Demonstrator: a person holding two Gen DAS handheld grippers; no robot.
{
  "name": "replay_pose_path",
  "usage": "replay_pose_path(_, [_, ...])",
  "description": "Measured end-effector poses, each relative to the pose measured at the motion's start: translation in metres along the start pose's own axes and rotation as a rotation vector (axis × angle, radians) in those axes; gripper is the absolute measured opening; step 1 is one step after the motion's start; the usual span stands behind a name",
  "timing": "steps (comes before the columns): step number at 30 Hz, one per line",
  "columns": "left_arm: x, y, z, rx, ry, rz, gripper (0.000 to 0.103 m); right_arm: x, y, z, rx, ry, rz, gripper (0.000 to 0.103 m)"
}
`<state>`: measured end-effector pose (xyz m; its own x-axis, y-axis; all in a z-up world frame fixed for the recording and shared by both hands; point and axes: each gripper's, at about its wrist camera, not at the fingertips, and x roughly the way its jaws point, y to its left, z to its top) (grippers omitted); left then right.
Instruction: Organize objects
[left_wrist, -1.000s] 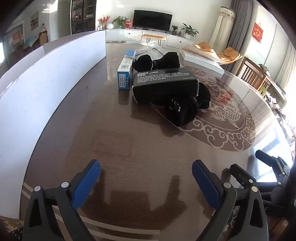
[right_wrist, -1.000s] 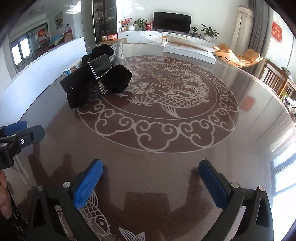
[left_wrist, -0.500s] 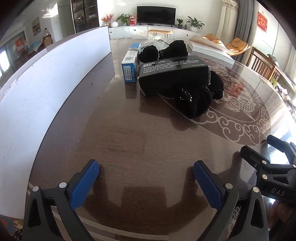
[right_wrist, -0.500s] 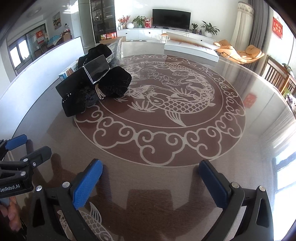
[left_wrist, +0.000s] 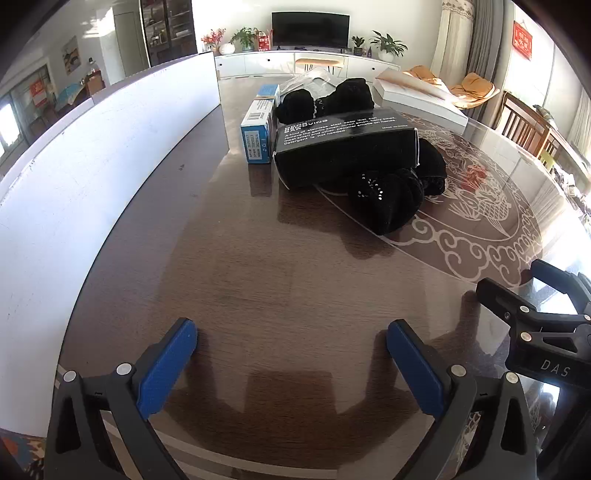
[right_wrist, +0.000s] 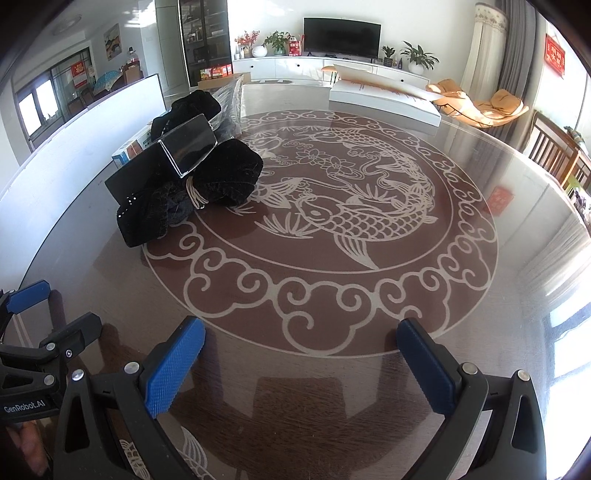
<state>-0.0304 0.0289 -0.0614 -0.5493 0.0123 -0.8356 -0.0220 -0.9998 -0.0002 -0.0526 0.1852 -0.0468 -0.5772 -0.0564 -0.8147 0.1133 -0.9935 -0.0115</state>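
Note:
A black box with white print (left_wrist: 347, 147) lies on the brown table among black cloth bundles (left_wrist: 388, 199). A blue and white carton (left_wrist: 258, 133) stands at its left. The same pile shows in the right wrist view, with the box (right_wrist: 177, 155) and a bundle (right_wrist: 225, 177) at the far left. My left gripper (left_wrist: 291, 350) is open and empty over bare table, well short of the pile. My right gripper (right_wrist: 301, 354) is open and empty above the table's fish pattern. Each gripper shows at the edge of the other's view.
A long white board (left_wrist: 92, 177) stands along the table's left side. A flat white box (right_wrist: 384, 99) lies at the far end of the table. A clear plastic bag (left_wrist: 314, 81) lies behind the pile. Wooden chairs (right_wrist: 554, 155) stand to the right.
Both grippers have moved forward toward the pile, which looks larger and closer now. Both have stayed open and empty.

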Motion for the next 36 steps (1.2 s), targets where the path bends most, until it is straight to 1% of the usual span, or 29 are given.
replay_pose_path(36, [0.0003, -0.0026, 0.0004, -0.006, -0.011, 0.005, 0.103, 0.0001, -0.0002, 0.0001, 0.0, 0.0, 0.0, 0.103])
